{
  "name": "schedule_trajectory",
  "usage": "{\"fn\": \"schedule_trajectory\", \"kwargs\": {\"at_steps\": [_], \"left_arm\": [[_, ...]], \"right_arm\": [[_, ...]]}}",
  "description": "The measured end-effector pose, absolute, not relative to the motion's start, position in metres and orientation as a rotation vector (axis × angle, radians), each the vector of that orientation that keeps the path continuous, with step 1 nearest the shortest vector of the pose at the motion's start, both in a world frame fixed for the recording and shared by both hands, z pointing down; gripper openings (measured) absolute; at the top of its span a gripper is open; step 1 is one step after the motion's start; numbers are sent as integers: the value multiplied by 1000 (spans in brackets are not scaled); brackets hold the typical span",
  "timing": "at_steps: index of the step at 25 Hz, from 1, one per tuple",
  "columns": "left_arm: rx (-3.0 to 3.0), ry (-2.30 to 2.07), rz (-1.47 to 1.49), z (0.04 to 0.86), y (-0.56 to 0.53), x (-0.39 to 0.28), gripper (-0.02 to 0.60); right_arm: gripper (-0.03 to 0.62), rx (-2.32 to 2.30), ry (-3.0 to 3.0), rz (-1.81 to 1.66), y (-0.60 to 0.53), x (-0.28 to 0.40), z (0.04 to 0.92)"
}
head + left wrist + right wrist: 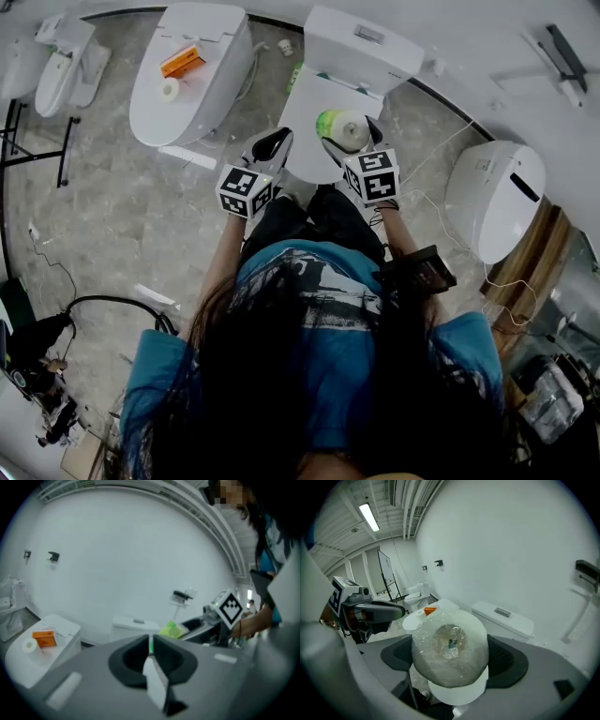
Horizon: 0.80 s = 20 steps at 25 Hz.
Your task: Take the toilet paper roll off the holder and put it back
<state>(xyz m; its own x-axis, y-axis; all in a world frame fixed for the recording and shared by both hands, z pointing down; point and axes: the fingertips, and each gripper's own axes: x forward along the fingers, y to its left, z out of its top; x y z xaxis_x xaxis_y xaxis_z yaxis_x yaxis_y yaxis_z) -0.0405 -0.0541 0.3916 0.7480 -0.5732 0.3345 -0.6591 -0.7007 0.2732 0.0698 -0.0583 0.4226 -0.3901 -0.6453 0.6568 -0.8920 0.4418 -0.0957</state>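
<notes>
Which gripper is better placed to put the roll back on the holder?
Right. The right gripper is shut on the roll, and the holder is on the wall on its side. The left gripper is shut and empty.

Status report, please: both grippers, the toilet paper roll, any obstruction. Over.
Left gripper shut, empty. Right gripper shut on wrapped toilet paper roll. Wall holder off right; nothing seen blocking.

Toilet tank [502, 617] and wall [501, 536] ahead

An orange box [182, 62] lies on a closed white toilet lid [214, 89]. A black cable [112, 301] loops across the grey floor [112, 216]
</notes>
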Motion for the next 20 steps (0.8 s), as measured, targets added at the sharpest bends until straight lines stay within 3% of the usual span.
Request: {"fn": "schedule_trajectory", "kwargs": {"at_steps": [20], "left_arm": [[2467,-963,451,479,-92,-29,20]], "right_arm": [[443,887,-2036,366,-122,77,642]]}}
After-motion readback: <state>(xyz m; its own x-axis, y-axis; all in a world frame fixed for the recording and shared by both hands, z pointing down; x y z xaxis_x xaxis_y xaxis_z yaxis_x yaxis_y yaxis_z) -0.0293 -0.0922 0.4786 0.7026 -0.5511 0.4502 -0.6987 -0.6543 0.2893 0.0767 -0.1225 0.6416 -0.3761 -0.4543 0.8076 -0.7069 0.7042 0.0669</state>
